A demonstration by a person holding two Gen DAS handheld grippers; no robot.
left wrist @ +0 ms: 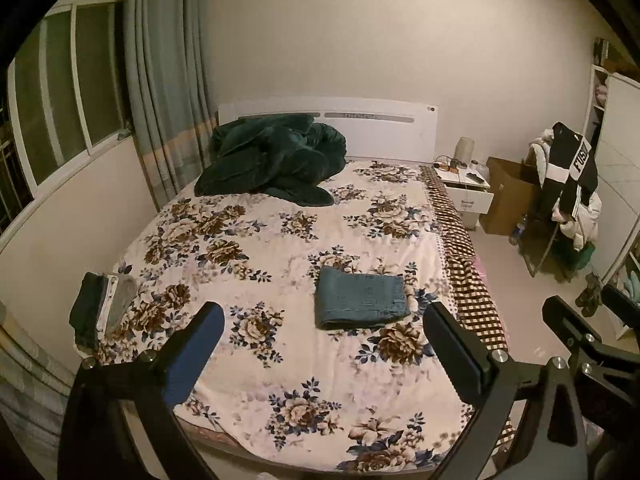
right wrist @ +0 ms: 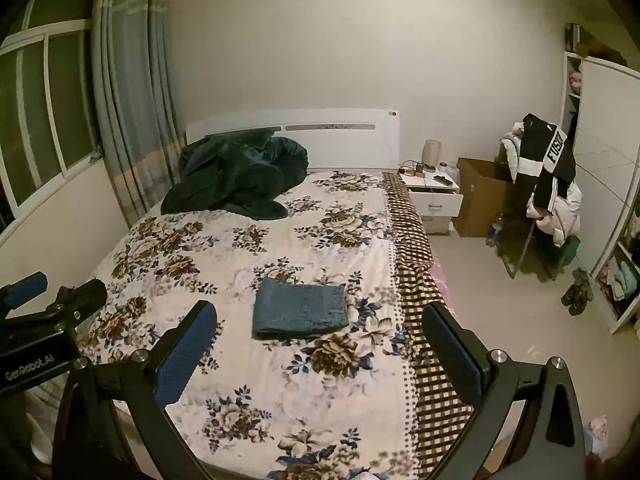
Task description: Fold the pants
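Denim pants [left wrist: 361, 300] lie folded into a neat square on the floral bedspread [left wrist: 280, 240], evidently finished, since the left gripper [left wrist: 324, 344] and right gripper [right wrist: 320, 340] both hang above, spread wide and empty.

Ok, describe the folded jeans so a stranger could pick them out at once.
Start at the bed with the floral cover. The folded jeans lie flat on its near half, towards the checked edge. They are a neat blue denim rectangle, unlike the rumpled dark green blanket by the headboard or the small clothes stack at the window-side edge.
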